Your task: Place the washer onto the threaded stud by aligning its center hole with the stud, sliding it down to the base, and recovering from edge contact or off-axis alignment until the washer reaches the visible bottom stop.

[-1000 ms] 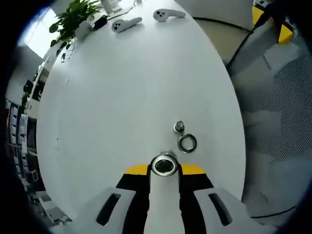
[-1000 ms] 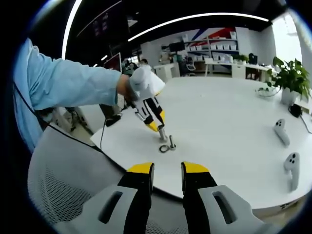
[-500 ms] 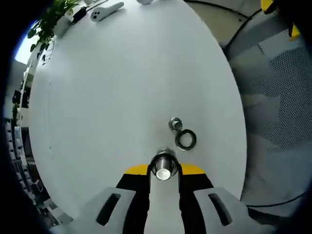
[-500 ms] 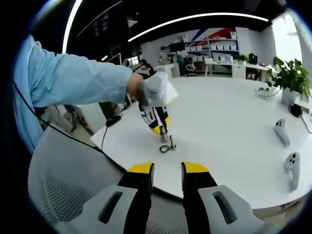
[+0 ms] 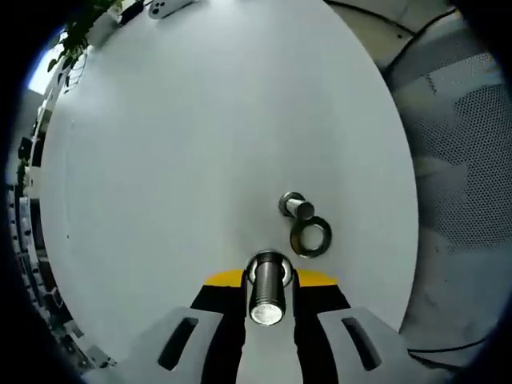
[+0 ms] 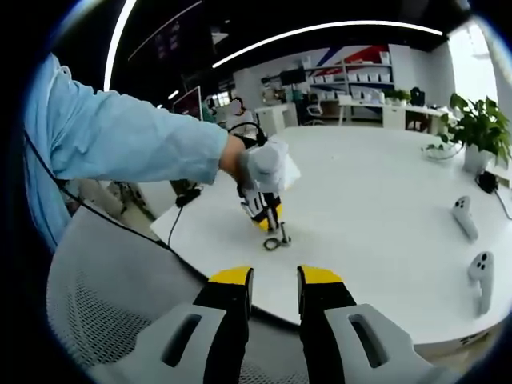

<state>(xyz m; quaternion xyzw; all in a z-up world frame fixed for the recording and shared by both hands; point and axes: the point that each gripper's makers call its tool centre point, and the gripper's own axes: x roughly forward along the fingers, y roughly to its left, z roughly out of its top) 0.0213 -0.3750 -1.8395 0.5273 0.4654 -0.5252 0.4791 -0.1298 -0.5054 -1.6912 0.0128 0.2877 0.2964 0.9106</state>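
Since a second ago the left gripper (image 6: pixel 269 218) has dropped toward the table and closed in on the loose parts, seen from the right gripper view as a person's sleeve (image 6: pixel 128 140) reaching further across; in the left gripper view the threaded stud (image 5: pixel 268 288) has tilted so more of its ribbed shank shows. That stud is pinched between the yellow-tipped jaws of the left gripper (image 5: pixel 268 282), which are closed tight on it, its bright end pointing out toward the white table (image 5: pixel 200 144). Just ahead on the table lies the washer (image 5: pixel 310 238), flat, a dark ring with an open centre. A small metal nut (image 5: pixel 294 206) sits touching or just beside the washer's far edge; I cannot tell which. The washer is not on the stud. The right gripper (image 6: pixel 274 282) hangs off the table's near edge over a mesh chair (image 6: pixel 120 312), well apart from the parts, jaws a narrow gap apart and holding nothing. Two white controllers (image 6: pixel 472 240) lie far right, near a potted plant (image 6: pixel 478 128)
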